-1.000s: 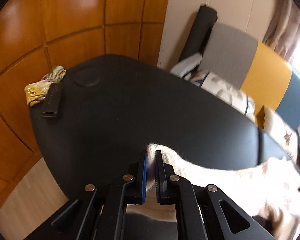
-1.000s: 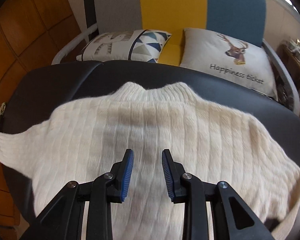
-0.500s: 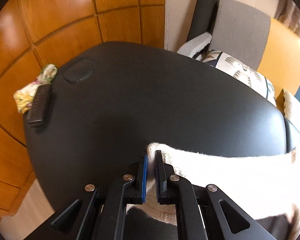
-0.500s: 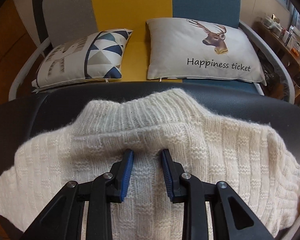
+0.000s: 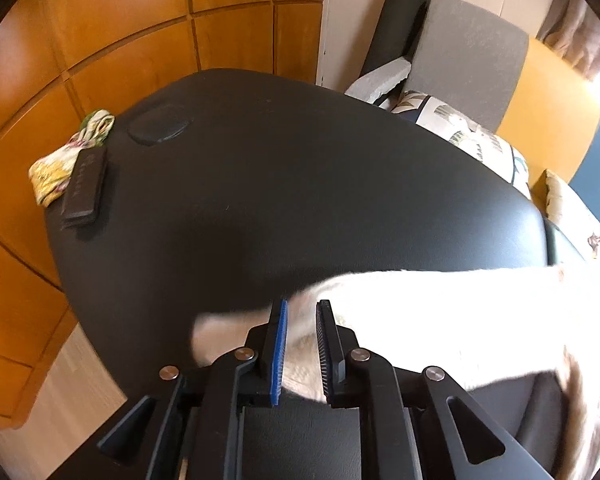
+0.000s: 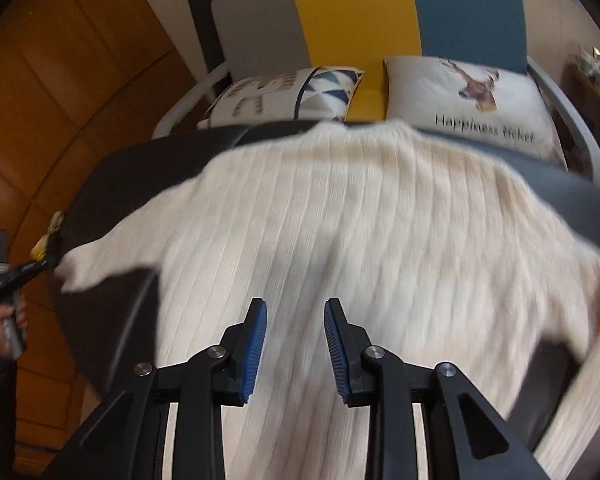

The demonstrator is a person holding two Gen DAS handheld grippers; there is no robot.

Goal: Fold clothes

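Since the previous frames the left claw (image 5: 301, 320) had parted and let go of the sleeve (image 5: 440, 320); the right claw (image 6: 295, 320) hung open and empty above the sweater (image 6: 340, 220), which lay spread flat on the black worktop (image 5: 280, 200). The sleeve tip lay near the worktop's front edge and might slide off if dragged. Bare worktop lay leftward toward the remote (image 5: 85, 188).
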